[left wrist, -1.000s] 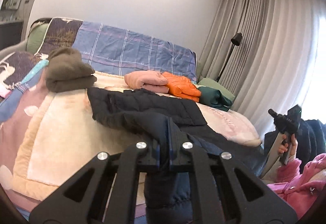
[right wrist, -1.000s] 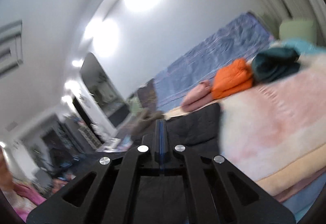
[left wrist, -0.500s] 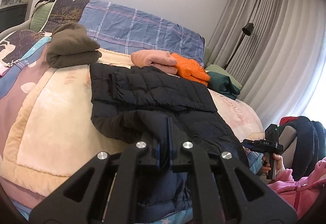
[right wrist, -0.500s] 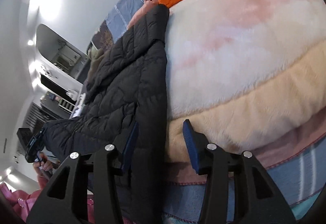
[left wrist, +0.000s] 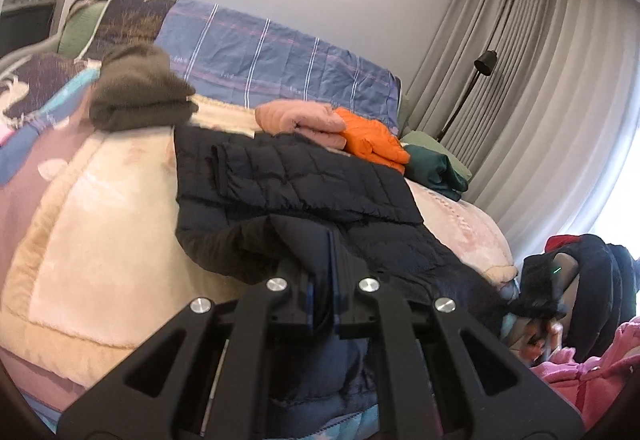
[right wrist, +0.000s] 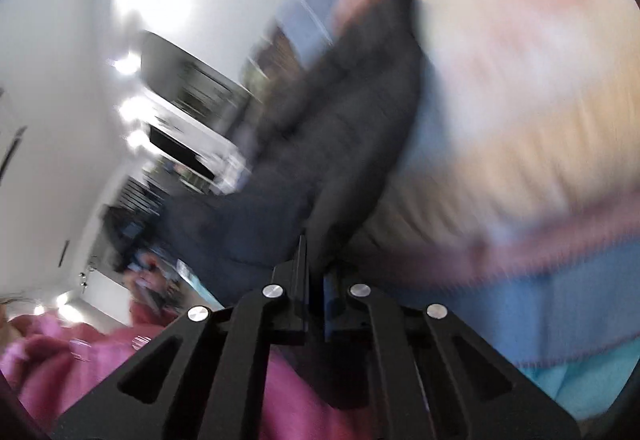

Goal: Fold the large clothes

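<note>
A dark navy puffer jacket point(left wrist: 304, 180) lies spread on the bed, its near end hanging over the edge. My left gripper point(left wrist: 330, 240) is shut on a fold of its near hem. In the blurred right wrist view the jacket point(right wrist: 352, 112) runs away from my right gripper point(right wrist: 314, 244), whose fingers are closed with dark fabric pinched between them. From the left wrist view the right gripper point(left wrist: 548, 272) shows at the bed's right edge, half wrapped in jacket fabric, with a hand below it.
On the fleece blanket point(left wrist: 100, 220) sit folded piles: an olive one point(left wrist: 140, 88), a pink one point(left wrist: 300, 116), an orange one point(left wrist: 372, 136) and a dark green one point(left wrist: 436, 168). A floor lamp point(left wrist: 484, 60) stands by curtains. Pink clothing point(left wrist: 592, 372) is at lower right.
My right gripper came down beside the bed, opened around the jacket's hanging edge and closed on it. My left gripper kept its hold and sank slightly.
</note>
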### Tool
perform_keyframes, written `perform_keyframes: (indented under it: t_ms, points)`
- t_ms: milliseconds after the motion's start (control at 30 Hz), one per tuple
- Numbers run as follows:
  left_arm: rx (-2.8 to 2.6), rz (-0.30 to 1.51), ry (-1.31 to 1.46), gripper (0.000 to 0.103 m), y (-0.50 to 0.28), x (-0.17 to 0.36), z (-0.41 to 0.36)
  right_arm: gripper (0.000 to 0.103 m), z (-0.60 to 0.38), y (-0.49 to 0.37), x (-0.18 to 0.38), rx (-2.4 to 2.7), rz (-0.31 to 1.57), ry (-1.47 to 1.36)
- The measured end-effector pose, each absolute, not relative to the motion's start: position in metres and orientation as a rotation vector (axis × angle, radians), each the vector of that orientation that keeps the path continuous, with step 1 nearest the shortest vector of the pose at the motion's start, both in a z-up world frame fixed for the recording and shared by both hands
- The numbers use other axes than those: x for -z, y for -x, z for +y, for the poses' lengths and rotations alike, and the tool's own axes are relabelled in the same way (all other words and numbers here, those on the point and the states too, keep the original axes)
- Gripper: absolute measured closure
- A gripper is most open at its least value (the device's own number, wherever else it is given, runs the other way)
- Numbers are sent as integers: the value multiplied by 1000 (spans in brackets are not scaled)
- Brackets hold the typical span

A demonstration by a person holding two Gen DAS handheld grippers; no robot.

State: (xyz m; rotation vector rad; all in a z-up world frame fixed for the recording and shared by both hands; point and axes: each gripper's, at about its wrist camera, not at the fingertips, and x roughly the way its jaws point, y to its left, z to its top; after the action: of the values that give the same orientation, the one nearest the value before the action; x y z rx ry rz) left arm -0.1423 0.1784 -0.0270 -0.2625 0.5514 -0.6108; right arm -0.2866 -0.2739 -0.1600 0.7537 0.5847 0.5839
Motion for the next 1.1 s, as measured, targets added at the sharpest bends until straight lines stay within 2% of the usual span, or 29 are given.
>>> perform_keyframes:
  t_ms: [133, 500, 733, 933, 1067, 1100]
  points:
    - [588, 493, 298, 97, 148, 13, 190, 100, -295, 284, 103, -588, 418, -740]
    - [580, 381, 341, 97, 175, -14, 214, 101, -295, 255, 48, -533, 330, -664]
    - [537, 485, 329, 96, 86, -9, 200, 101, -306, 150, 61, -407, 422, -722]
    - [473, 639, 374, 95, -37, 33, 188, 100, -315, 34, 119, -244, 610, -777]
    - [374, 731, 313, 91, -86, 75, 176, 95, -318, -1, 150, -232, 642, -828]
    - [366, 752, 306, 90, -92, 84, 174, 91, -319, -1, 150, -243, 634, -833]
